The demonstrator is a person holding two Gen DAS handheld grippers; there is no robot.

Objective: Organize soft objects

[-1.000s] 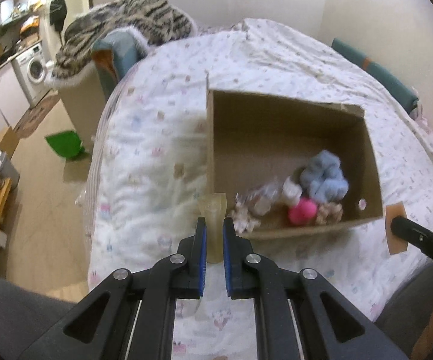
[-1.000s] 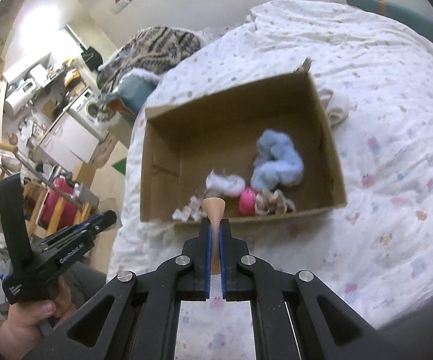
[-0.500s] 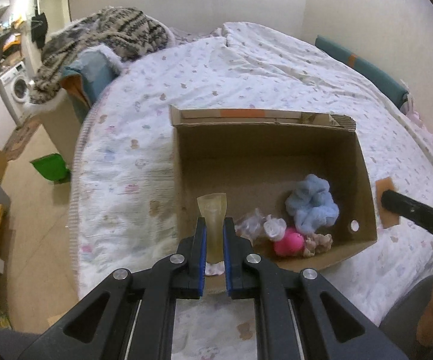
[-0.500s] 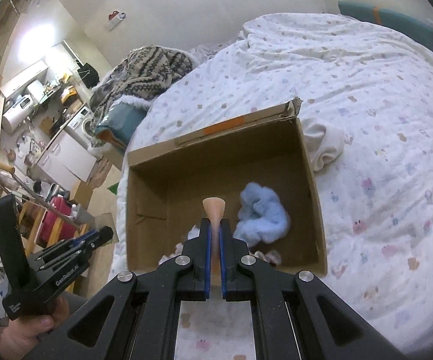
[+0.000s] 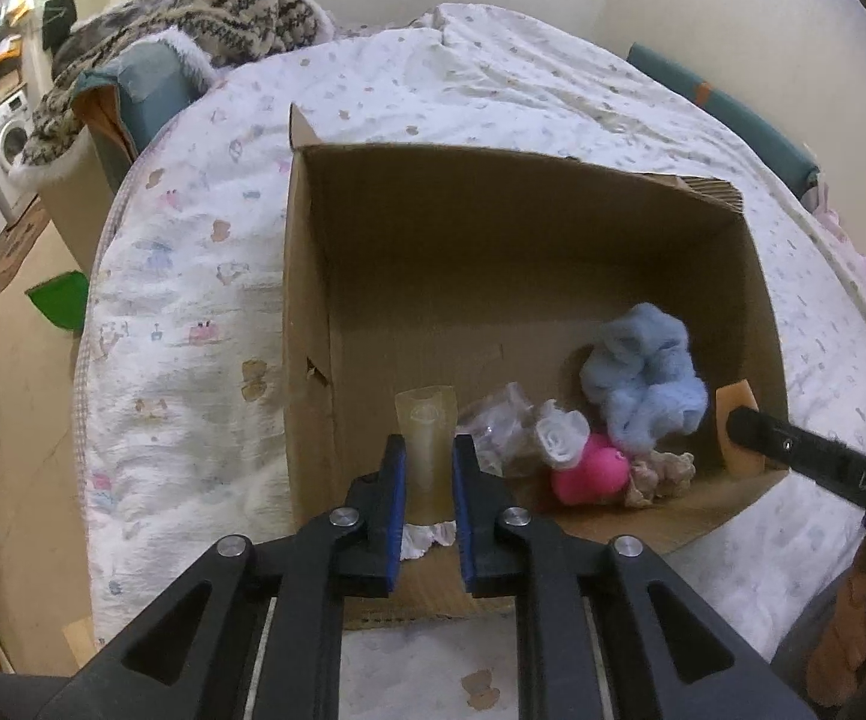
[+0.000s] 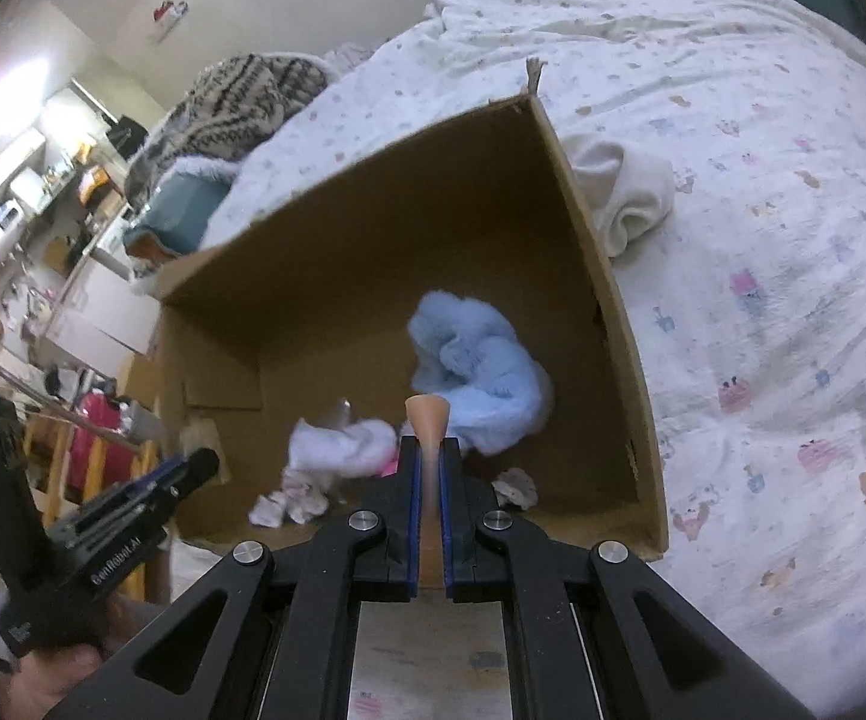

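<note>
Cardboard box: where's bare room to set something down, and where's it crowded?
Free: the far half of the cardboard box floor, bordered by its back and left walls; also the bedspread left of the box. Crowded: the near-right corner, where the blue fluffy piece, pink ball, white rosette and clear wrapper bunch together.

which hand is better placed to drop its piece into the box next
Left, probably. The left hand-held gripper is opening around its yellowish strip above the cardboard box; the right hand-held gripper is shut on its orange strip.
</note>
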